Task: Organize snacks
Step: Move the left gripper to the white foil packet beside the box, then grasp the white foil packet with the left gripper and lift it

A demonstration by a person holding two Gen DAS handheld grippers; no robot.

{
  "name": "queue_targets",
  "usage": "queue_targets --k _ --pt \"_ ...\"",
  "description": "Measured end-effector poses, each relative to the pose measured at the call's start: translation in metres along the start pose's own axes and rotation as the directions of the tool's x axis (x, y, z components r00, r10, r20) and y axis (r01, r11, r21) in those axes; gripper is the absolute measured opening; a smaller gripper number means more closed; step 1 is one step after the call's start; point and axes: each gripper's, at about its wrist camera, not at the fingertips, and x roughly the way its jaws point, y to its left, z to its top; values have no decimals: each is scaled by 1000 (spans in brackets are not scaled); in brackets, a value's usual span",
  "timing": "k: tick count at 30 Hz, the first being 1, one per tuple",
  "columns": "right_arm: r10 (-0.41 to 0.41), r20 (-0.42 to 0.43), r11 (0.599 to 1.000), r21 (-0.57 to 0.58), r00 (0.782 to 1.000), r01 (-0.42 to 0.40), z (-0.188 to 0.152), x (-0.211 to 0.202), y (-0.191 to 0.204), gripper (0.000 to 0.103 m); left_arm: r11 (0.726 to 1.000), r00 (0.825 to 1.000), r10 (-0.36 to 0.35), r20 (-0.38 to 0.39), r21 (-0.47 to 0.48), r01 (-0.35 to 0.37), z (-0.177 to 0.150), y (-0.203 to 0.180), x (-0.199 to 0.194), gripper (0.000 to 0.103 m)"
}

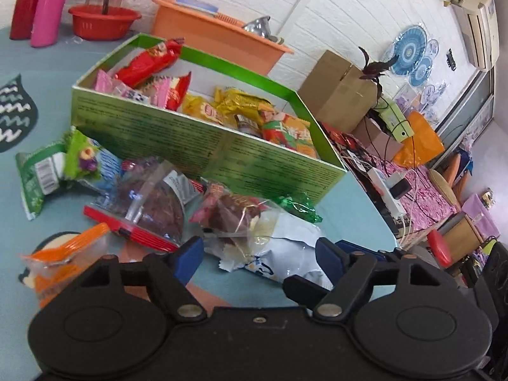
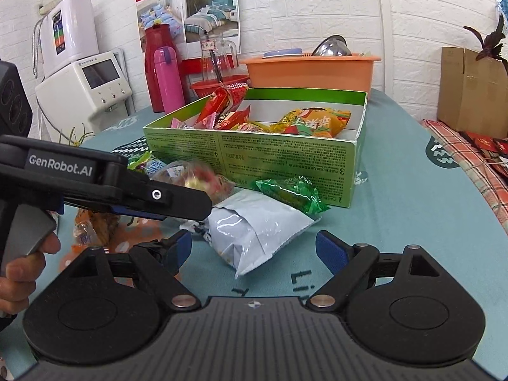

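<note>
Loose snacks lie just in front of the half-filled green box (image 2: 254,155); the left gripper (image 1: 258,250) and right gripper (image 2: 254,250) both gape wide and empty near the pale blue packet (image 2: 254,231); converging claws risk colliding or crushing it.

Both grippers were matte black with blue pads: the left gripper (image 1: 258,254) showed round silver rivets, the right gripper (image 2: 254,250) a ribbed deck. "GenRobot.AI" was printed white along the left gripper's side.
</note>
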Motion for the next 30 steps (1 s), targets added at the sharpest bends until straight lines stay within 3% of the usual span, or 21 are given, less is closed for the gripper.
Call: queue_targets --k 8,9,10,11,17,19,22,23,24,25,28,30 --pt "24 -19 999 27 1000 -24 -2 6 -9 99 1000 999 -8 -42 16 9 2 -1 22 90" --pt "31 -18 999 27 999 -31 -3 6 -9 97 1000 999 -15 -48 14 15 3 -1 23 80" --pt "40 -19 999 25 999 -39 -3 6 -9 89 999 998 -28 -61 17 29 3 -2 24 60" --pt "49 -19 999 24 999 -49 -3 5 -8 80 999 997 -35 -73 21 36 3 -3 26 54" --pt "56 -31 998 8 998 -56 -14 -6 -9 57 997 993 -58 -106 38 63 -7 -7 19 50" --pt "60 -45 998 4 997 -60 -20 -17 -9 56 995 989 -84 -125 40 89 -13 -8 15 49" --pt "59 -56 997 -39 997 -61 -27 -28 -6 62 995 988 -84 -128 41 90 -17 -10 11 58" --pt "49 -53 998 -43 997 -51 -28 -29 -6 70 995 989 -83 -123 38 88 -16 -11 12 63" --pt "43 -53 998 -44 998 -45 -27 -30 -6 75 996 990 -79 -116 32 84 -15 -12 13 78" --pt "41 -47 998 -43 998 -43 -27 -30 -6 85 997 991 -73 -108 22 76 -14 -11 14 84" --pt "30 -24 999 -24 999 -31 -23 -29 -7 103 997 992 -74 -100 4 75 -10 -9 15 85" --pt "26 -13 1000 -17 1000 -26 -20 -27 -7 103 997 992 -72 -105 2 73 -8 -9 18 84"
